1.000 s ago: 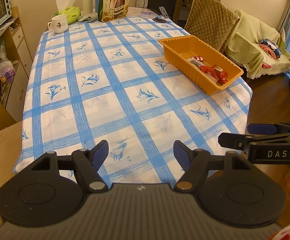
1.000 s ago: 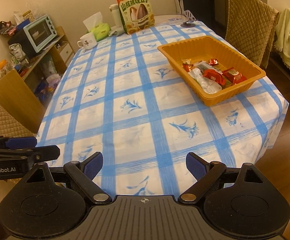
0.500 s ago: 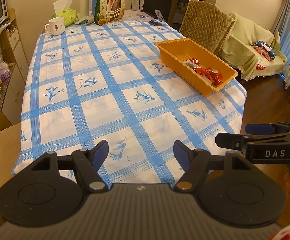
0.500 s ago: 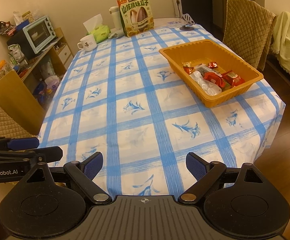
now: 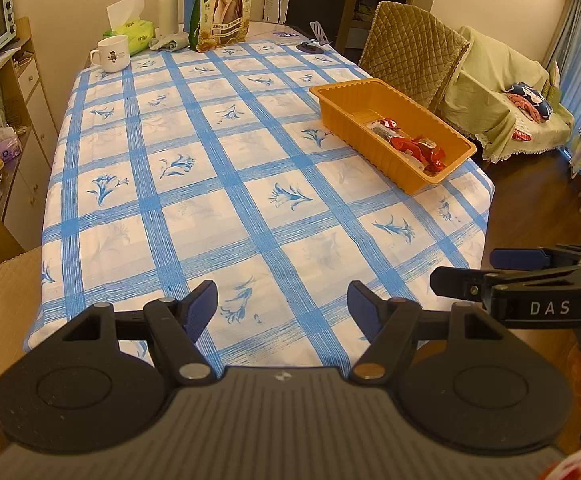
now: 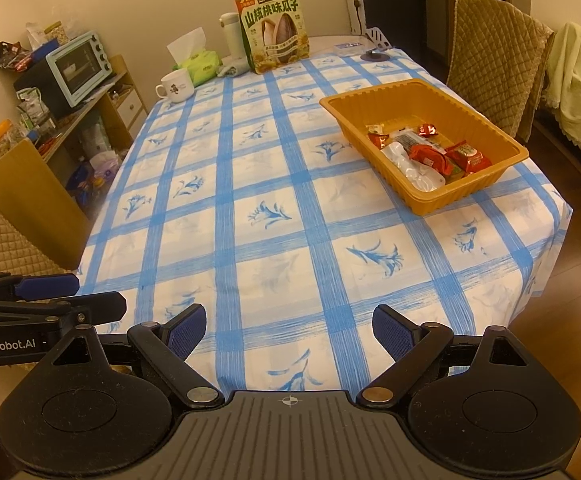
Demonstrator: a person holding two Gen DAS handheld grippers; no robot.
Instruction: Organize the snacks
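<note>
An orange tray (image 5: 332, 98) (image 6: 486, 184) sits on the right side of the blue-checked tablecloth (image 5: 194, 184) (image 6: 250, 184). Several snack packets (image 5: 414, 146) (image 6: 430, 156), red and clear, lie in its near half. My left gripper (image 5: 282, 306) hovers open over the table's near edge, nothing between its fingers. My right gripper (image 6: 288, 330) is also open and holds nothing, at the same edge. Each gripper shows from the side in the other's view: the right gripper (image 5: 502, 268) at the frame's right, the left gripper (image 6: 58, 292) at the frame's left.
At the table's far end stand a large seed bag (image 5: 224, 10) (image 6: 276, 32), a white mug (image 5: 112, 54) (image 6: 176, 86), a tissue pack (image 5: 132, 32) and a flask (image 5: 168, 8). A shelf with a toaster oven (image 6: 78, 66) lines the left wall. Quilted chairs (image 5: 410, 56) (image 6: 494, 56) flank the table.
Both views have pulled back slightly from the table, so the tray and far objects look a bit smaller. Both grippers stay open as before.
</note>
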